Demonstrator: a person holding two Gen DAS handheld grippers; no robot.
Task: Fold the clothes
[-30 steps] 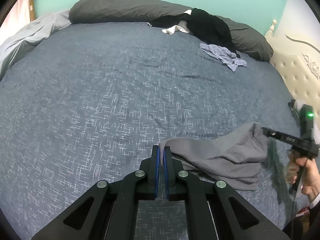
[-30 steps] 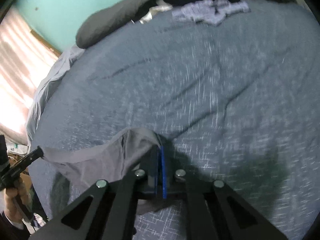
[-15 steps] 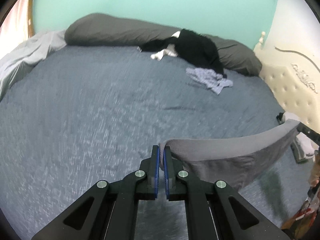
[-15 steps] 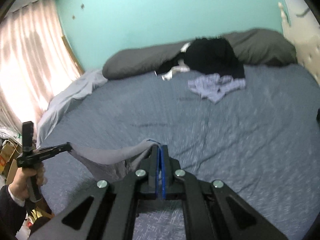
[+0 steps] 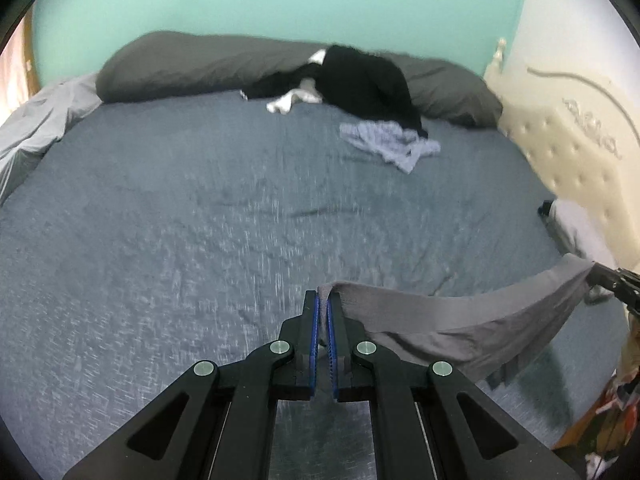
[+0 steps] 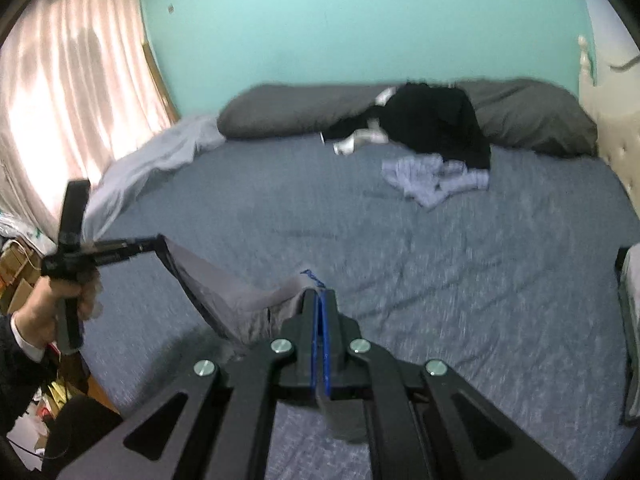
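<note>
A grey garment (image 5: 460, 320) hangs stretched in the air above the near part of the bed, held by both grippers. My left gripper (image 5: 323, 300) is shut on one corner of it. My right gripper (image 6: 319, 300) is shut on the other corner, and the grey garment (image 6: 224, 292) sags between the two. In the right wrist view the left gripper (image 6: 158, 244) shows at the left, held by a hand (image 6: 60, 296). At the right edge of the left wrist view the tip of the right gripper (image 5: 596, 270) pinches the cloth.
The bed has a blue-grey cover (image 5: 200, 220). At its far side lie a long dark pillow (image 5: 200, 64), a black garment pile (image 5: 368, 80) and a crumpled light-blue garment (image 5: 392, 144). A cream headboard (image 5: 572, 152) stands right; a curtain (image 6: 68, 100) hangs left.
Both grippers rose and lifted the grey garment off the bed. It went from a bunched heap on the cover to a band stretched in the air between them.
</note>
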